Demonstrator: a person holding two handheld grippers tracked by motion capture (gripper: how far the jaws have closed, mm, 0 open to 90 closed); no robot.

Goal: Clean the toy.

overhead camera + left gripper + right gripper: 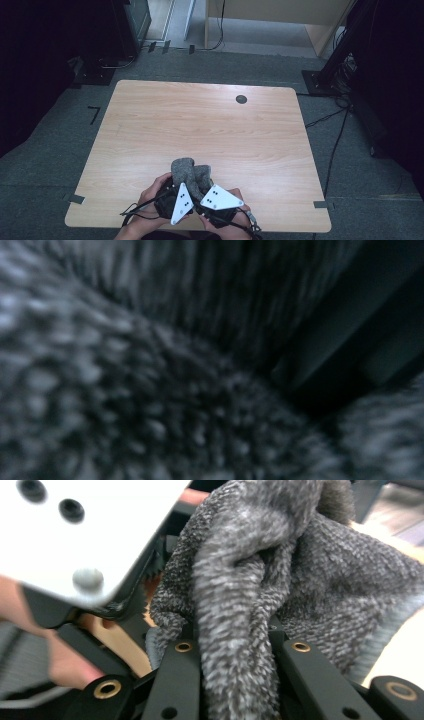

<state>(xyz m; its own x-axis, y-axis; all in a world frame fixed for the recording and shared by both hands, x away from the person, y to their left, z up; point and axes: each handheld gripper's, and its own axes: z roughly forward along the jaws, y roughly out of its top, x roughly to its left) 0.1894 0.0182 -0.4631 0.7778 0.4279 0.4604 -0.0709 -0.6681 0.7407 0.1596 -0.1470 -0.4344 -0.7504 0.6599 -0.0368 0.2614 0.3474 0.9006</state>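
Note:
A grey fuzzy knitted cloth (189, 174) stands bunched up near the front edge of the wooden table (200, 120). Both hand-held grippers meet under it. My left gripper (175, 189) sits at the cloth's left side, shut on it; in the left gripper view the blurred knit (125, 390) presses right up to the camera beside a dark jaw. My right gripper (206, 192) is at the cloth's right side. In the right gripper view a thick fold of the cloth (240, 580) is pinched between the two black jaws of my right gripper (235, 647). The left gripper's pale plate (75, 530) is close by.
A small black round cap (241, 99) sits in the tabletop at the back right. Dark stands and cables (335, 145) lie on the grey floor to the right. Tape marks (75, 198) stick to the floor by the table's front corners.

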